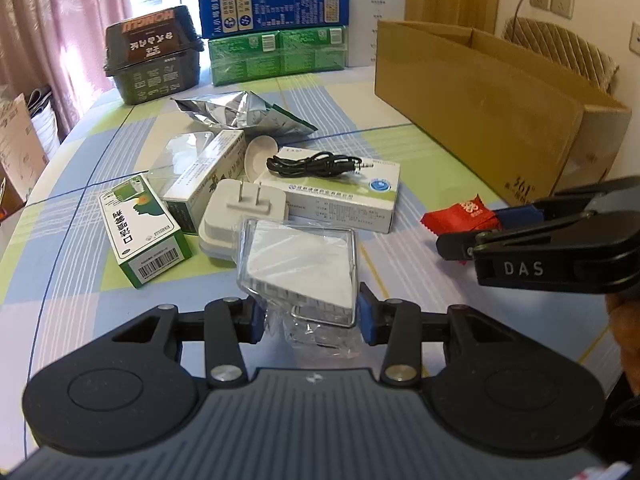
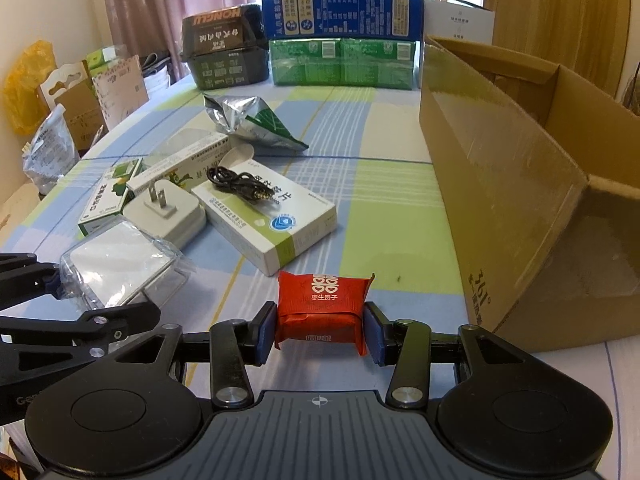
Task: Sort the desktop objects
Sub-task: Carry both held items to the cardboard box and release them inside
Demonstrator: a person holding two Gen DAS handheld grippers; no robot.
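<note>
While the left gripper (image 1: 310, 316) pinches a clear-wrapped white packet (image 1: 304, 264) between its 2 fingers, the right gripper (image 2: 320, 334) clamps a red candy (image 2: 322, 306). A white charger (image 1: 240, 216) lies just ahead of the left gripper, and an open cardboard box (image 2: 520, 184) stands right of the right one.

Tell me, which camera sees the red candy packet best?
The right wrist view: the red candy packet sits front and centre between the right gripper pads, its white printing readable. The left wrist view shows it small at the side, partly hidden by that gripper.

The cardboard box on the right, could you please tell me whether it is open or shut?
Open. The cardboard box has its top flaps up, and the right wrist view looks down into its interior; what it contains cannot be made out.
</note>
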